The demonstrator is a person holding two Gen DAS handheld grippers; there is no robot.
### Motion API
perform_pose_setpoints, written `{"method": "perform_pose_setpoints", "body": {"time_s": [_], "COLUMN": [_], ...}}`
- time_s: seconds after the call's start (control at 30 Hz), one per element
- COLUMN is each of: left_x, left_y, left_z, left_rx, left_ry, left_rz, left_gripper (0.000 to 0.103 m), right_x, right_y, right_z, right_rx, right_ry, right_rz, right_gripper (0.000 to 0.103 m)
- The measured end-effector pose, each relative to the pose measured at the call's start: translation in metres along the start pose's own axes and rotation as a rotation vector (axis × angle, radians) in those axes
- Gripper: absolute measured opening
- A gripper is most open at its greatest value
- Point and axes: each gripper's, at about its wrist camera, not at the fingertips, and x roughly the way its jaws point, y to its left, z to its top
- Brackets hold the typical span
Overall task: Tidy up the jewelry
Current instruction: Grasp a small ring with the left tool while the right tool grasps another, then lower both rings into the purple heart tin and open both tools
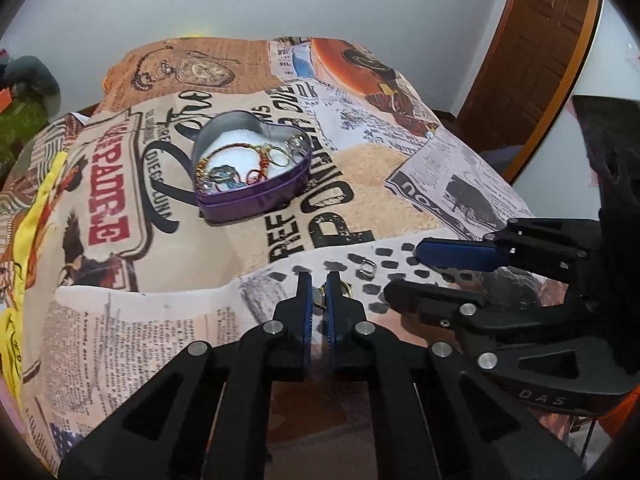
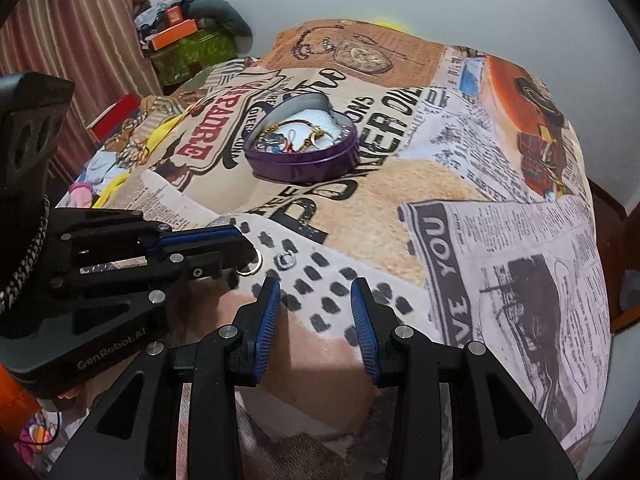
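Note:
A purple heart-shaped tin point(image 1: 256, 200) sits open on the printed cloth, holding several bangles and rings point(image 1: 256, 158); it also shows in the right wrist view point(image 2: 308, 164). My left gripper point(image 1: 319, 294) is shut on a small ring point(image 1: 319, 295) near the cloth's front edge. A gold ring point(image 2: 253, 267) lies just beside its fingertip, partly hidden. A small silver ring point(image 1: 366, 269) lies loose on the cloth to the right, and shows in the right wrist view point(image 2: 286, 261). My right gripper point(image 2: 316, 304) is open and empty, just short of the silver ring.
The table is covered by a newspaper-print cloth point(image 1: 400, 168) that drops off at the right and front. A wooden door point(image 1: 532, 48) stands at the back right. A pile of boxes and clothes point(image 2: 188, 36) sits at the back left by a curtain.

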Motion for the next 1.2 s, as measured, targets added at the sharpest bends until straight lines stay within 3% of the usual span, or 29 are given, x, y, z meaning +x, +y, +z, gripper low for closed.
{"method": "perform_pose_setpoints", "body": {"time_s": [0.13, 0.4, 0.77, 1.2], "left_x": [-0.008, -0.016, -0.032, -0.069], "left_y": [0.01, 0.024, 0.027, 0.027], "left_z": [0.001, 0.0, 0.006, 0.038], "left_rx": [-0.014, -0.049, -0.057, -0.048], "left_ry": [-0.024, -0.051, -0.087, -0.202], "left_rz": [0.018, 0.035, 0.057, 0.085], "left_gripper": [0.005, 0.005, 0.005, 0.005], "right_x": [0.006, 0.019, 0.008, -0.051], "right_y": [0.005, 0.017, 0.01, 0.004], "right_z": [0.006, 0.013, 0.02, 0.058], "right_rx": [-0.031, -0.103, -0.058, 0.008], "right_ry": [0.014, 0.042, 0.009, -0.178], "right_rz": [0.006, -0.007, -0.011, -0.024], "right_gripper": [0.033, 0.01, 0.009, 0.009]}}
